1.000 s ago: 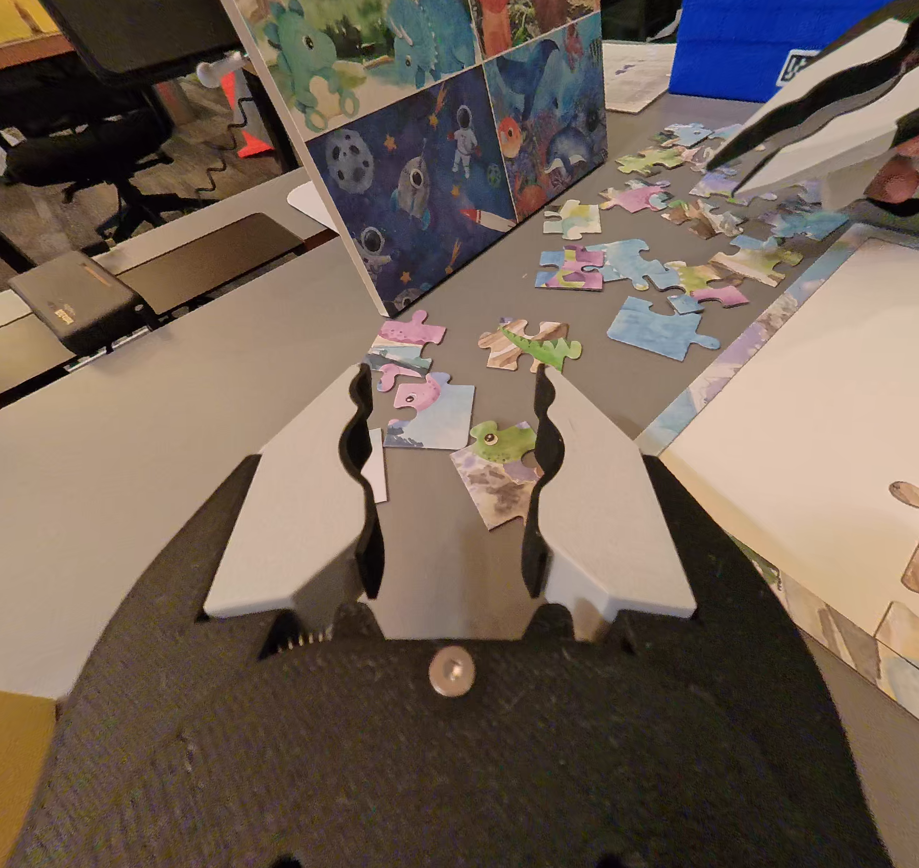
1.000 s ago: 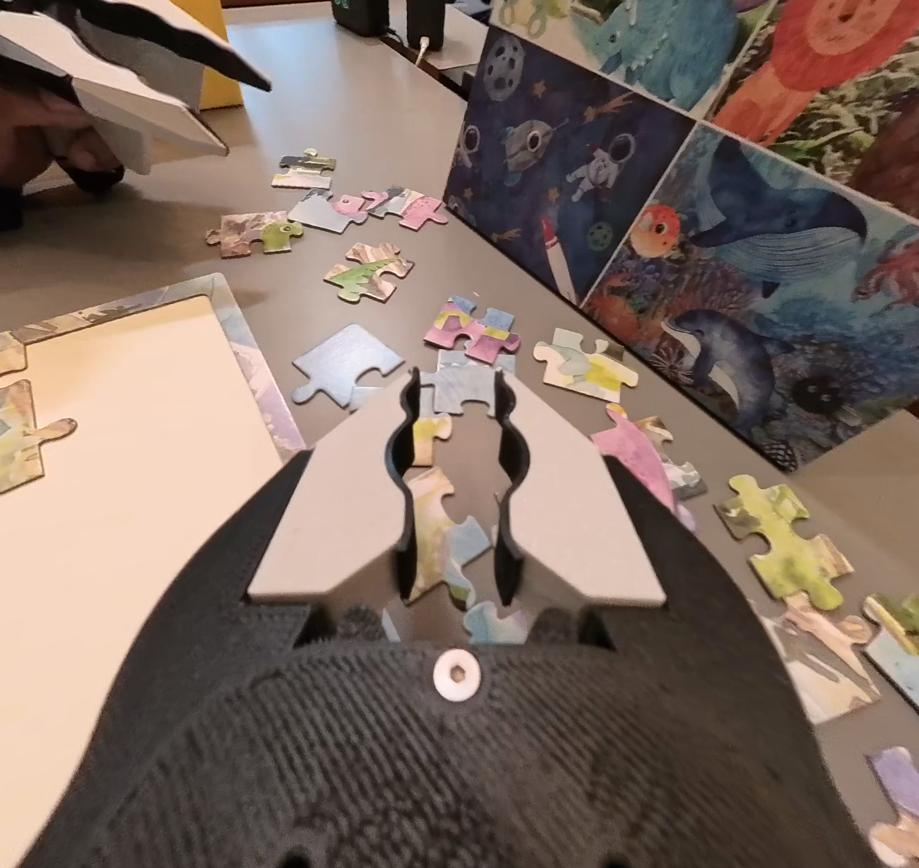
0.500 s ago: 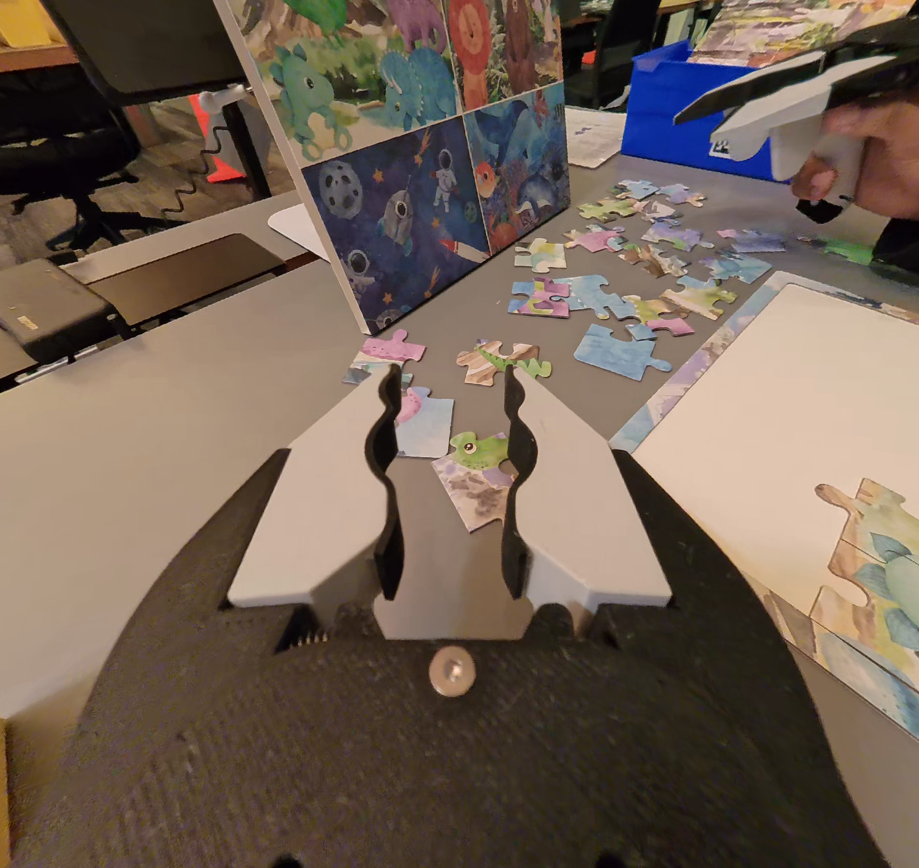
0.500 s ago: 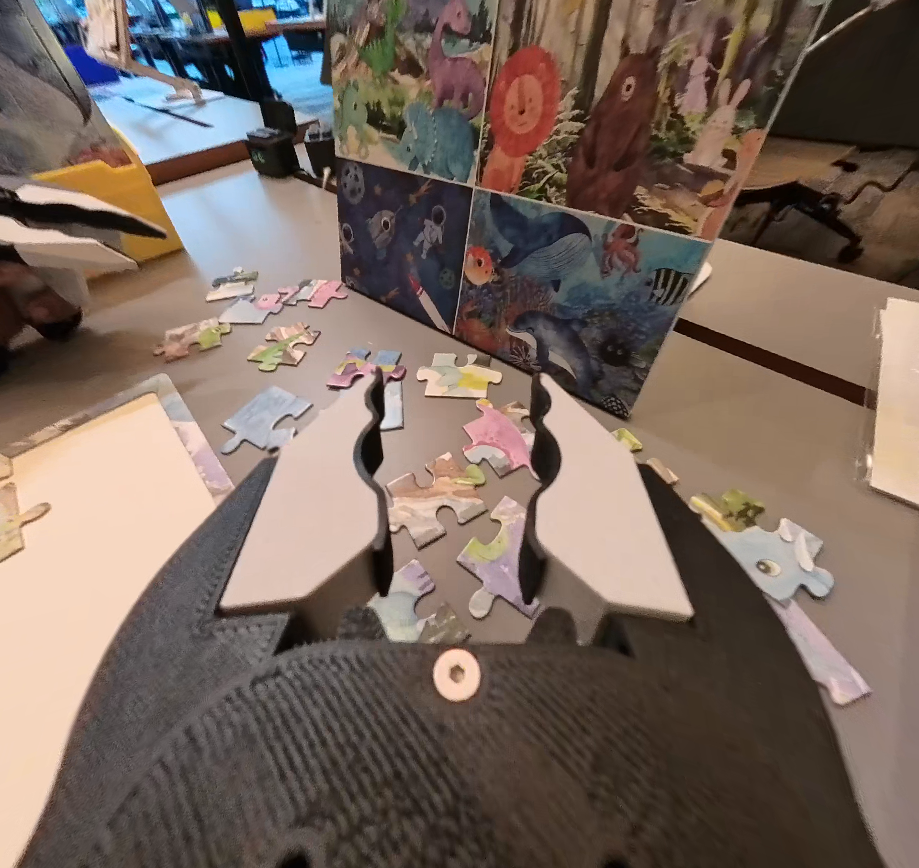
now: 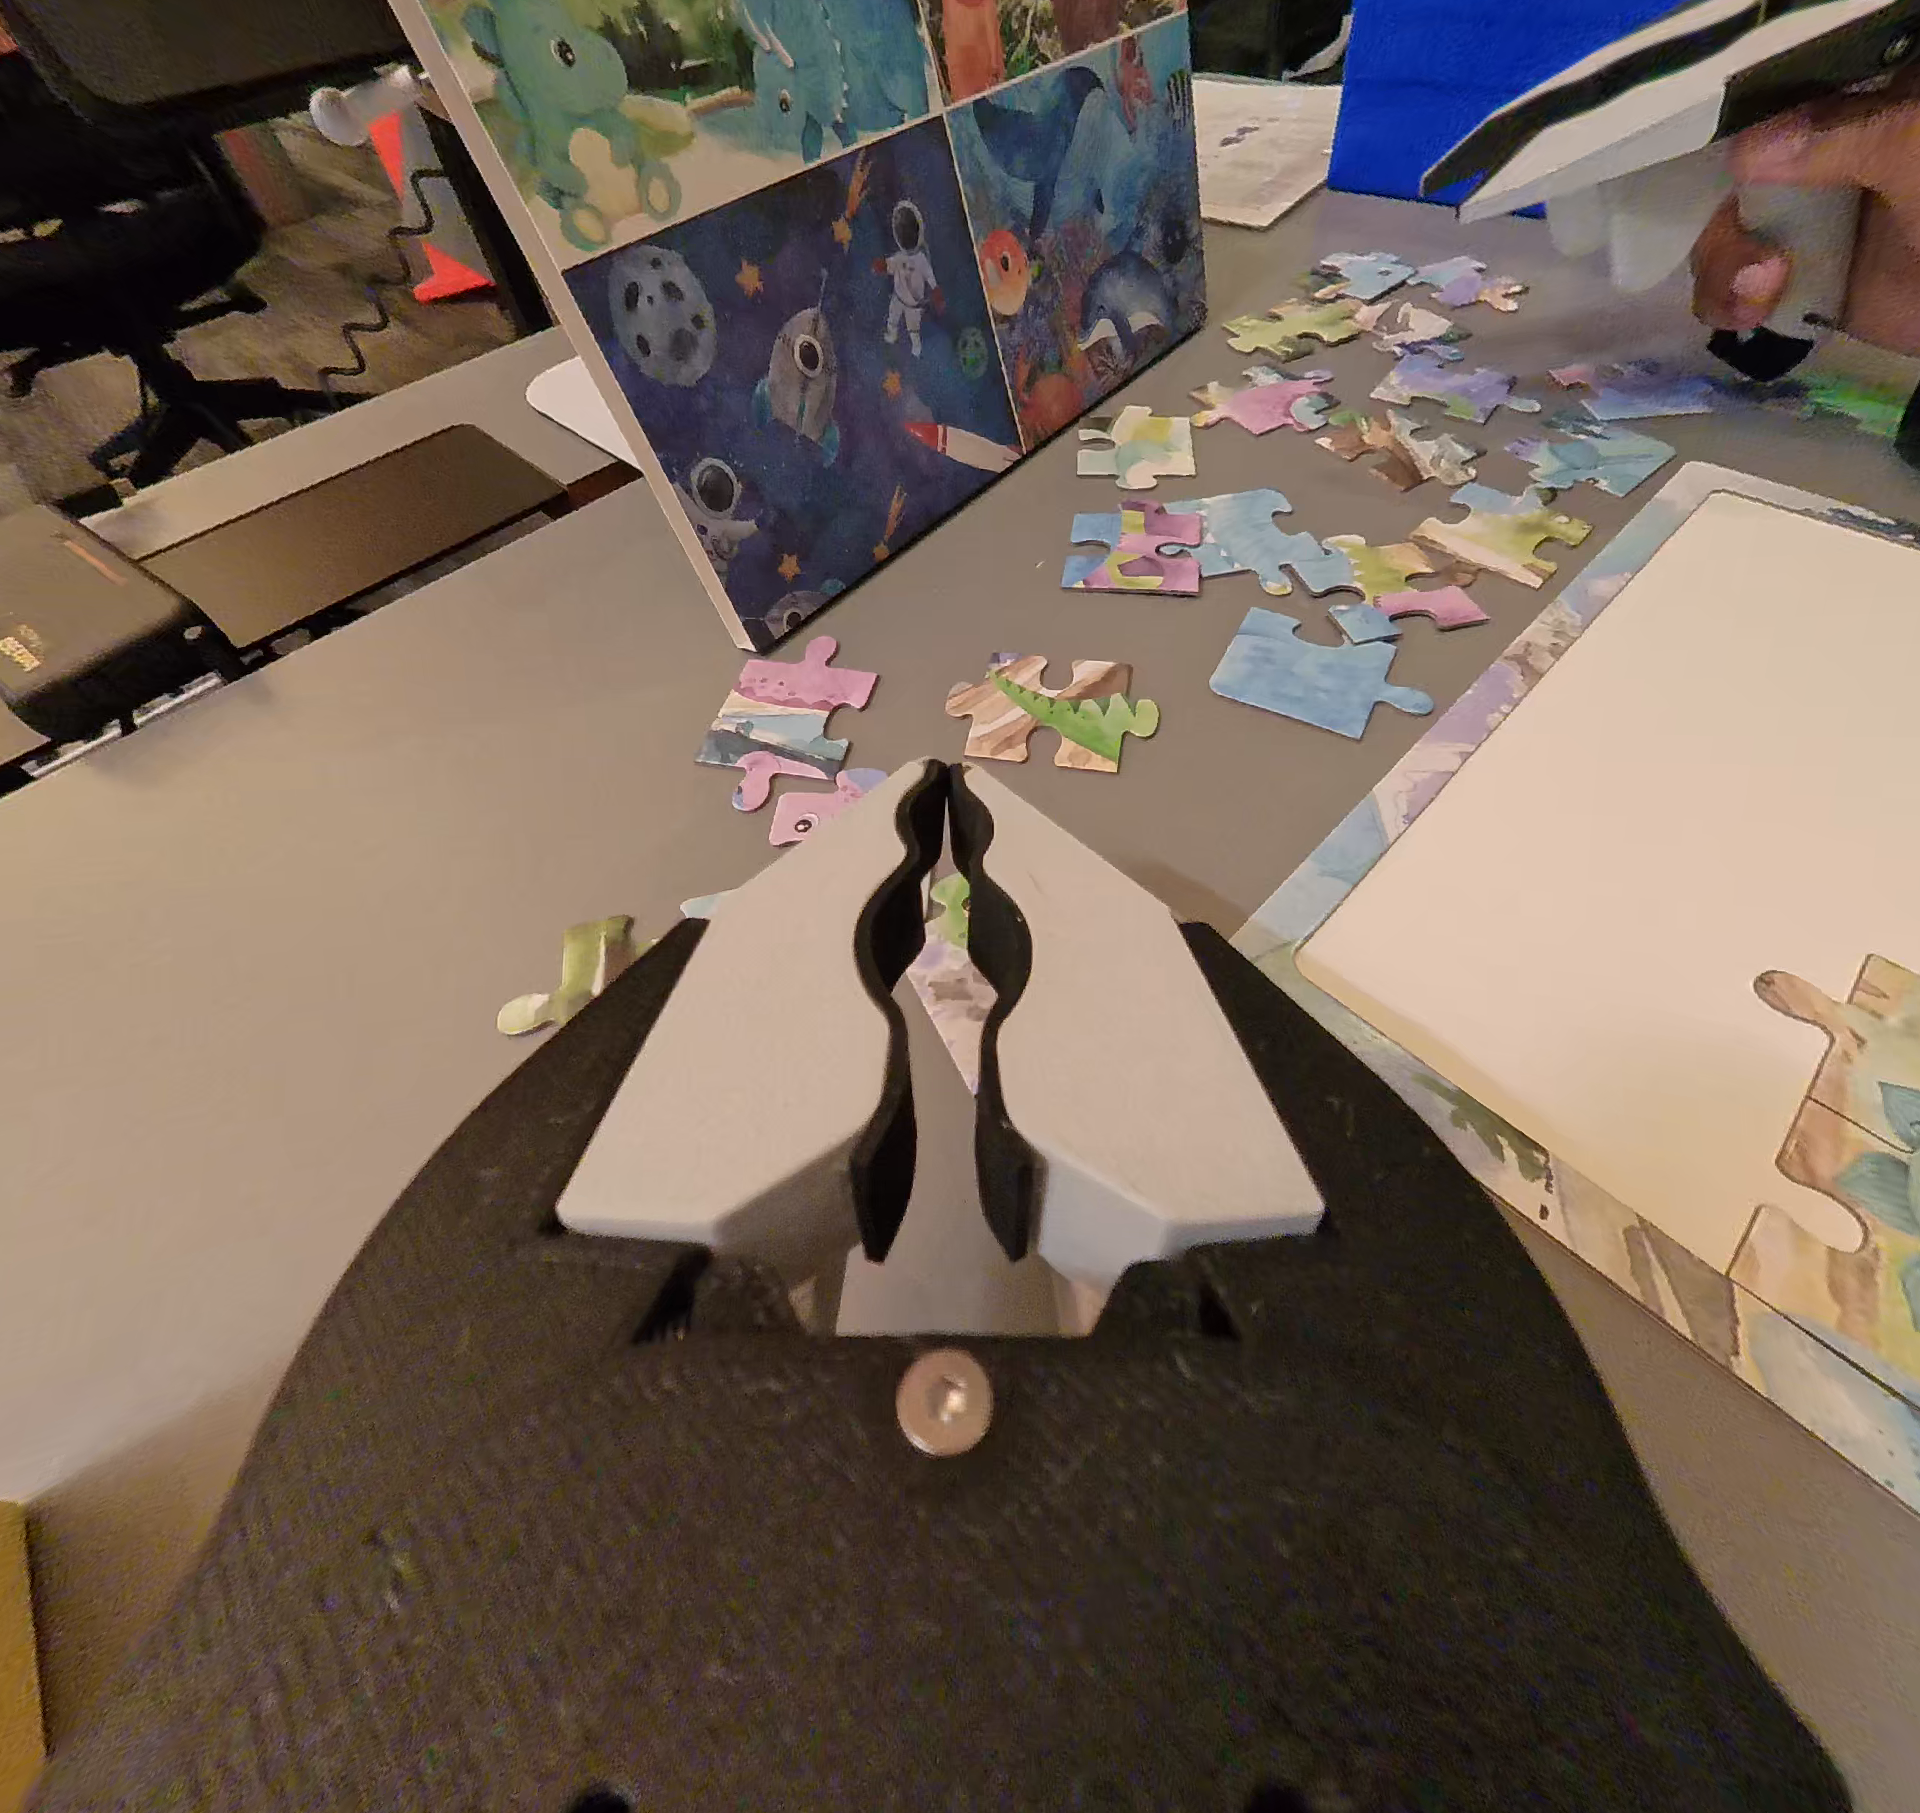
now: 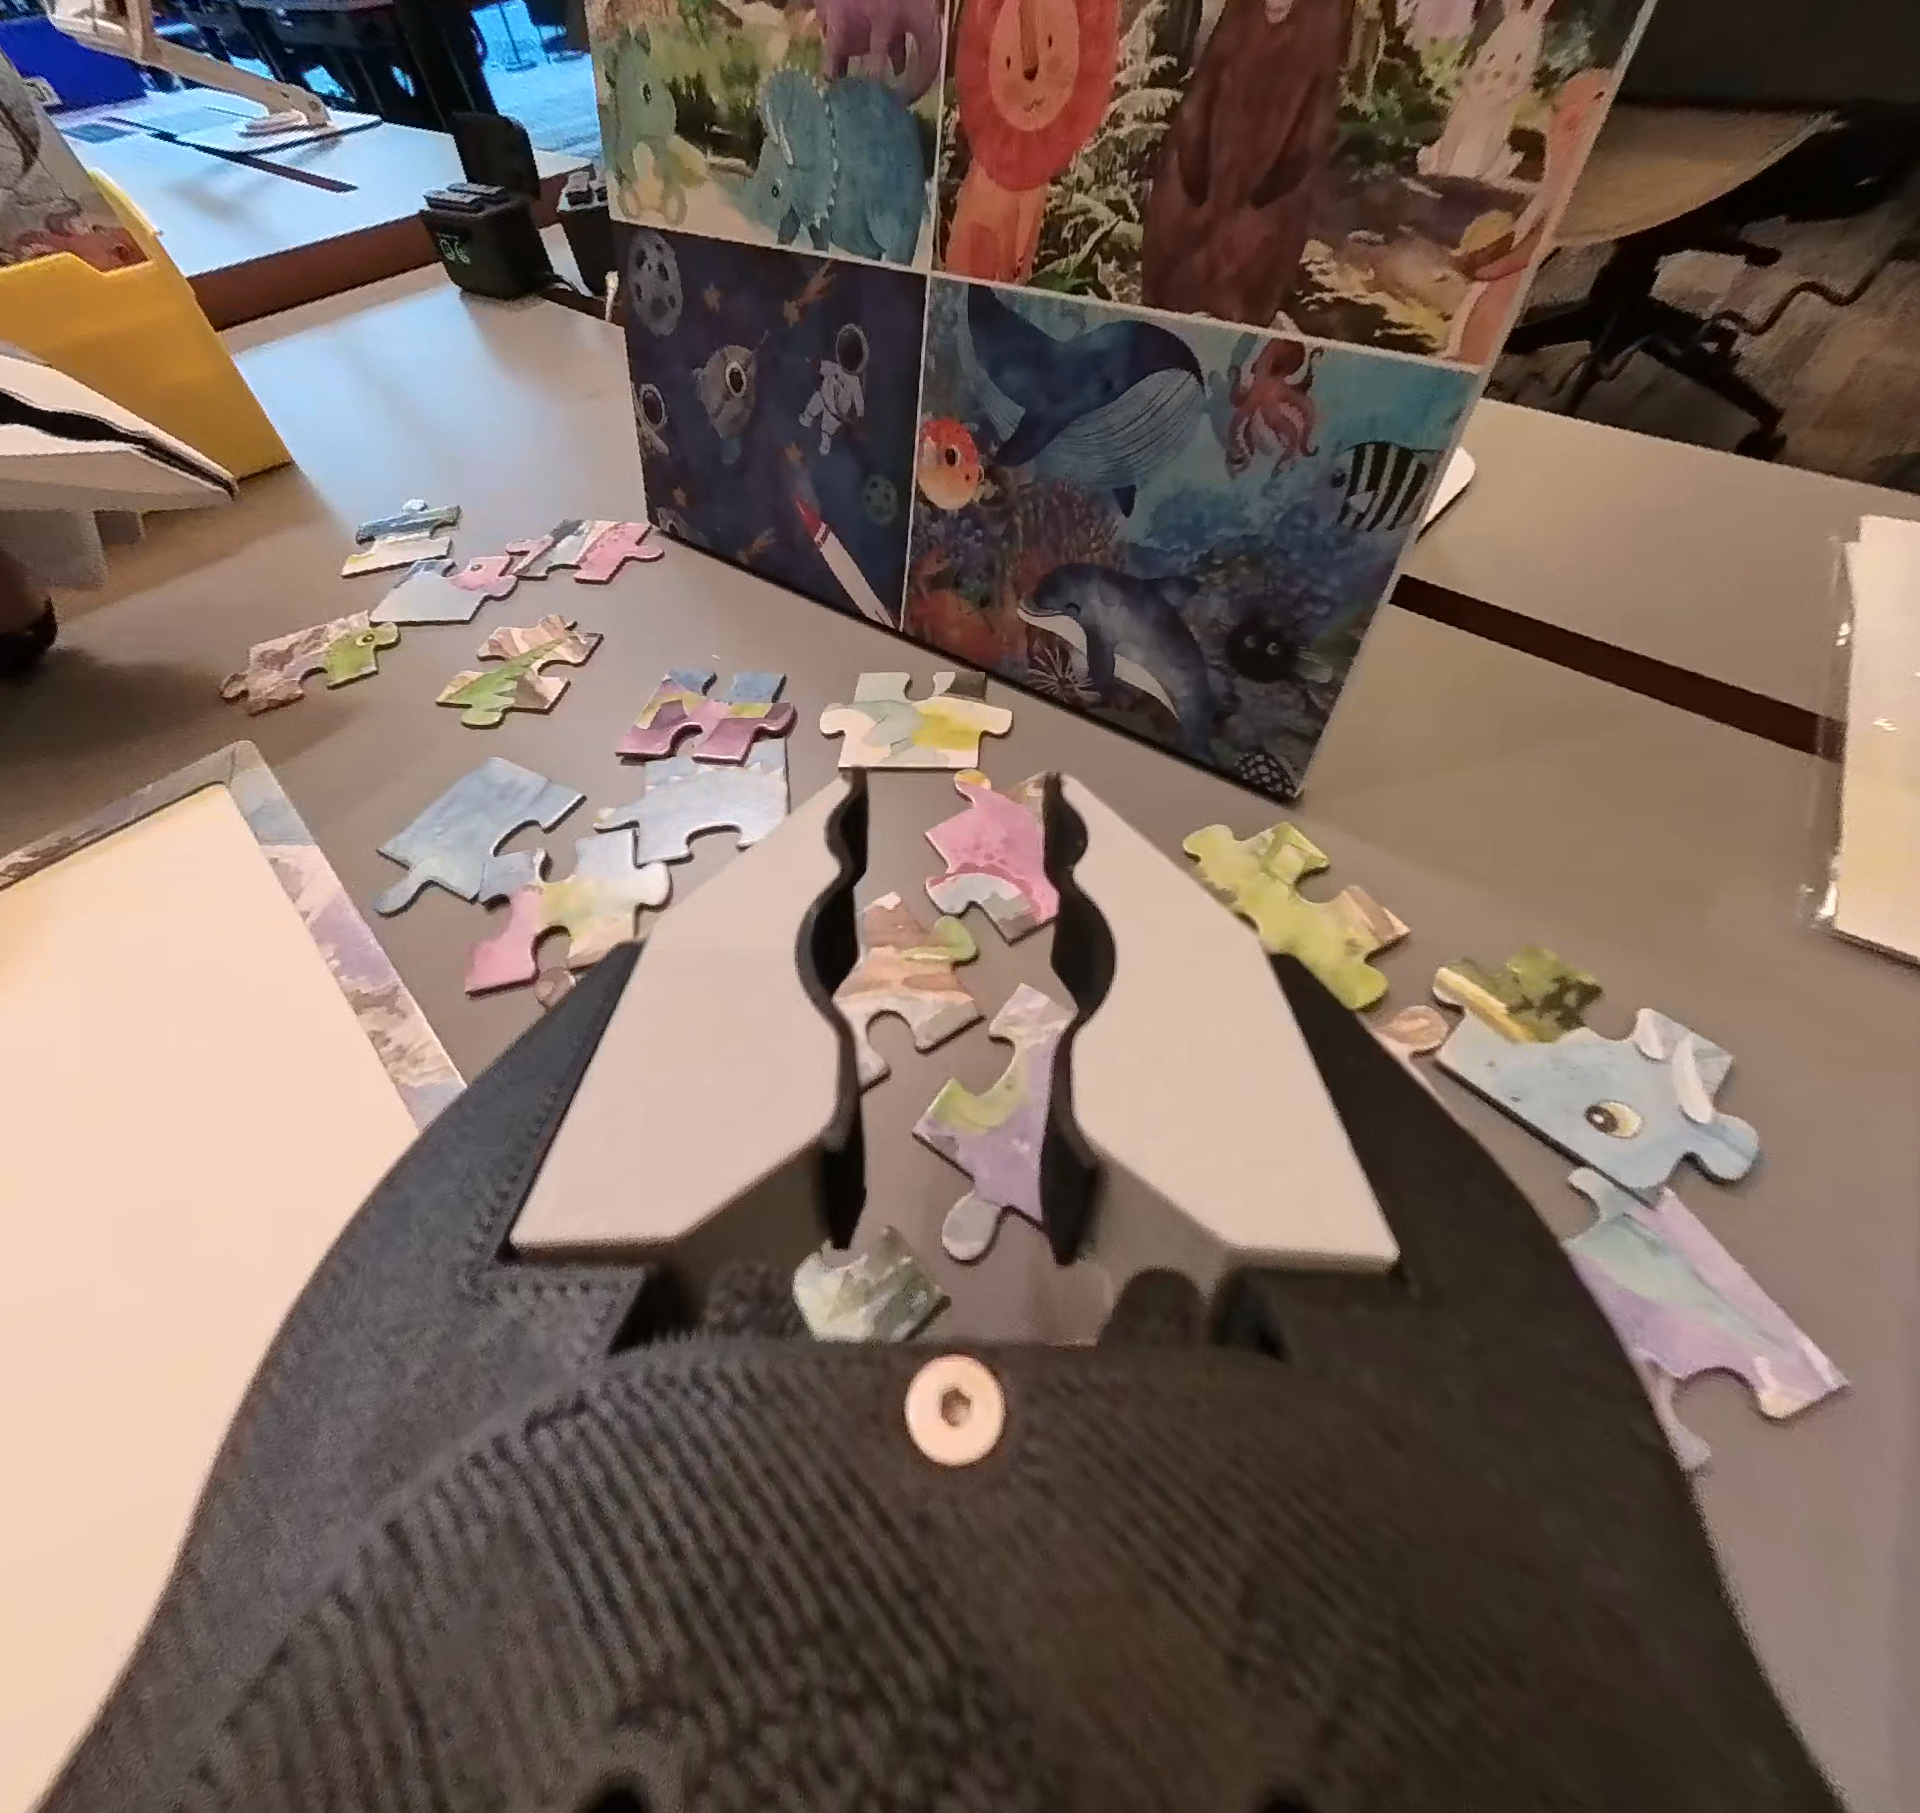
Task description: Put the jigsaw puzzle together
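- Left tool (image 5: 948, 776) pressed together at the tips, over a green-headed piece (image 5: 951, 916) – grip on it unclear.
- Right tool (image 6: 961, 792) spread above loose pieces (image 6: 992, 854) on the worktop (image 6: 1558, 828).
- Puzzle tray (image 5: 1621, 755) at 3 o'clock of left tool.

A gray table (image 5: 312, 890) holds everything. Loose puzzle pieces (image 6: 717, 714) lie spread across its middle. A puzzle tray (image 5: 1621, 828) with a white inside lies flat on the right, with a few pieces (image 5: 1860, 1119) already in it. A picture board (image 6: 1039, 329) stands on the far side. A blue bin (image 5: 1475, 49) sits far right.
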